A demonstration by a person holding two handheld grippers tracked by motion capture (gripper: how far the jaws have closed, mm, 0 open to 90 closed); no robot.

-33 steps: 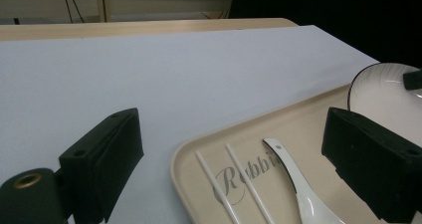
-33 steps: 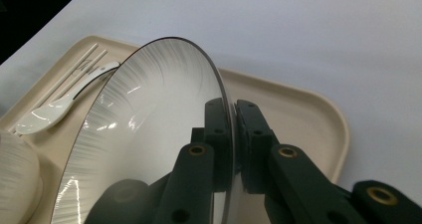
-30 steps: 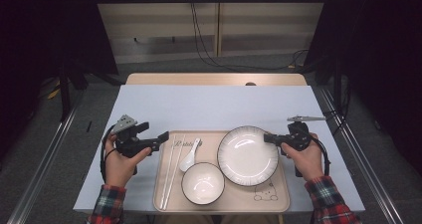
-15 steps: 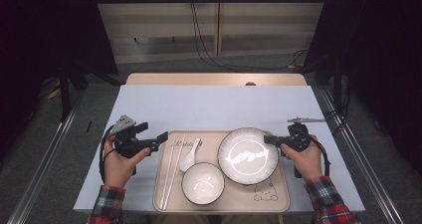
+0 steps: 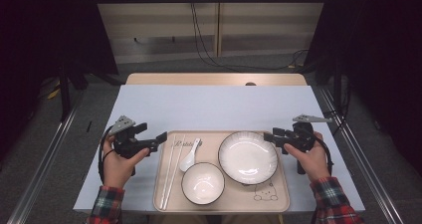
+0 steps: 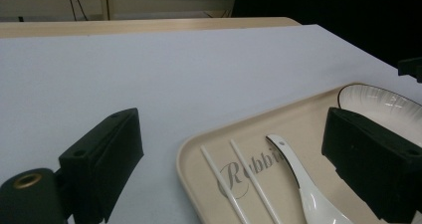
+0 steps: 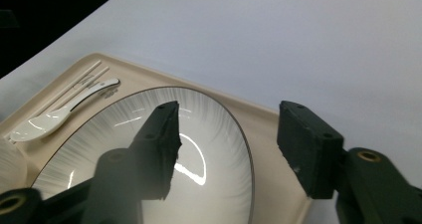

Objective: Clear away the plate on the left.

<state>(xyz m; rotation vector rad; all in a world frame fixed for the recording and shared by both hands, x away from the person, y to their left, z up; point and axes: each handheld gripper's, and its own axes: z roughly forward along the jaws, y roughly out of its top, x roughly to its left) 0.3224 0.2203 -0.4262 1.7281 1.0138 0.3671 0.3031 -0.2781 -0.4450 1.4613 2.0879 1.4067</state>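
A beige tray (image 5: 278, 194) lies at the table's near edge. It carries a large white plate (image 5: 248, 157) with a dark rim, a white bowl (image 5: 202, 182), a white spoon (image 5: 189, 154) and a pair of white chopsticks (image 5: 170, 169). My right gripper (image 5: 272, 134) is at the plate's right rim. Its jaws have just been opening and now stand apart, one over the plate (image 7: 214, 134) and one outside the rim, pressing on nothing. My left gripper (image 5: 152, 133) is open just left of the tray, pointing across its corner (image 6: 199, 154) toward the spoon (image 6: 298, 179).
The white table sheet (image 5: 214, 104) stretches bare beyond the tray to a wooden strip at the far edge. Dark floor and metal rails flank the table on both sides. A cartoon print marks the tray's near right corner.
The right gripper's jaws have gone from shut at the plate's right rim to apart. Both hands have stayed where they were, and the plate rests flat on the tray.
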